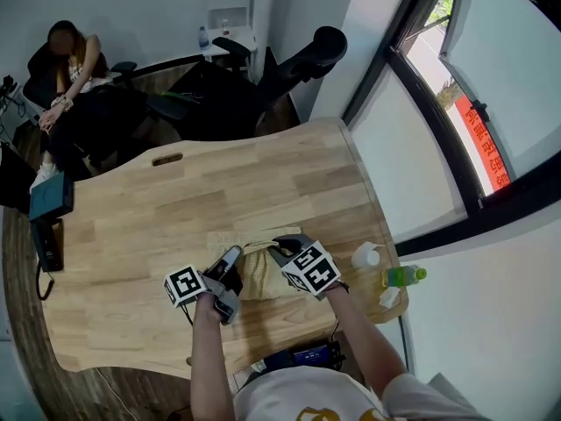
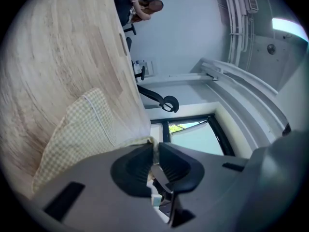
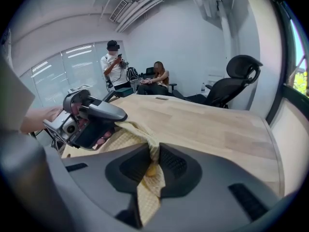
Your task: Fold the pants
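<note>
The pants (image 1: 255,268) are pale yellow checked cloth, bunched near the front edge of the wooden table (image 1: 210,191). My left gripper (image 1: 233,260) is shut on their left edge, and my right gripper (image 1: 280,249) is shut on their right edge. In the left gripper view, a thin fold of the pants (image 2: 79,129) runs into the closed left gripper (image 2: 155,148). In the right gripper view, the pants (image 3: 126,140) rise in a ridge and are pinched in the right gripper (image 3: 153,153). The left gripper (image 3: 89,117) shows just beyond, holding the far end.
A white bottle (image 1: 366,255) and a green bottle (image 1: 404,275) stand at the table's right front corner. A dark box (image 1: 50,197) and a black device (image 1: 46,246) lie at the left edge. Office chairs (image 1: 298,60) and a seated person (image 1: 70,86) are behind the table.
</note>
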`<state>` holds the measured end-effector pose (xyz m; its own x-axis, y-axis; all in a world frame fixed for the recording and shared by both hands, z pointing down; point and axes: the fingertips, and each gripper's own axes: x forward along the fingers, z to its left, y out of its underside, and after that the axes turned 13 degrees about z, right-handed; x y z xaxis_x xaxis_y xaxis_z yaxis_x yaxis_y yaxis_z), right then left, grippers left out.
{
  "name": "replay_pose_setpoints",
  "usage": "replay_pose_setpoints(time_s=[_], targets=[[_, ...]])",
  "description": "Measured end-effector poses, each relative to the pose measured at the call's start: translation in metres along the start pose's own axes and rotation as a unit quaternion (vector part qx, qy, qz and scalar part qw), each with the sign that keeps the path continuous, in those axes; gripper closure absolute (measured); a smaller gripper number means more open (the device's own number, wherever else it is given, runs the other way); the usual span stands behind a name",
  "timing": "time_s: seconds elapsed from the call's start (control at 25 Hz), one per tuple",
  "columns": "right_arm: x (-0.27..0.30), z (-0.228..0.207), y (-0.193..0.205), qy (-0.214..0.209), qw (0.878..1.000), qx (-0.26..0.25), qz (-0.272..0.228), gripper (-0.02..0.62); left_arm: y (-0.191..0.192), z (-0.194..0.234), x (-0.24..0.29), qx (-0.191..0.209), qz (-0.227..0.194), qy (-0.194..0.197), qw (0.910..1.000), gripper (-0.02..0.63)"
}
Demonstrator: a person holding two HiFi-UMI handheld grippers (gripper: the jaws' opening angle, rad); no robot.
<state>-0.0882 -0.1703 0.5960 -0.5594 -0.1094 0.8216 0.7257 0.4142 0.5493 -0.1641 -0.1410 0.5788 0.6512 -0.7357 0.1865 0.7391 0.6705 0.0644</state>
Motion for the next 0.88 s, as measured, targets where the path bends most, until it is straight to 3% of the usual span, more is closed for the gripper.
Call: replay_pose_setpoints(time_s=[0.24,0.4,0.56,0.68,0.88], targets=[[0.045,-0.016,0.015,-0.049,0.997,0.048,0.026,0.545,-0.015,0.049,0.014,0.002,0.003,-0.086,0.9963,0.565],[0.068,-0.026,0.023,-0.055,0.996,0.053,0.049,0.545,-0.022,0.071,0.021,-0.007,0.004,-0.119,0.9928,0.565],[0.089,-0.033,0.029,-0.086,0.99,0.093,0.059,0.539,-0.022,0.095,0.024,0.021,0.012,-0.18,0.9834,0.563],[0.094,-0.036,0.029,-0.115,0.984,0.125,0.06,0.529,-0.025,0.1,0.026,0.013,0.001,-0.17,0.9853,0.563],[0.095,-0.037,0.028,-0.114,0.983,0.124,0.067,0.529,-0.027,0.1,0.026,0.014,-0.002,-0.168,0.9856,0.563]])
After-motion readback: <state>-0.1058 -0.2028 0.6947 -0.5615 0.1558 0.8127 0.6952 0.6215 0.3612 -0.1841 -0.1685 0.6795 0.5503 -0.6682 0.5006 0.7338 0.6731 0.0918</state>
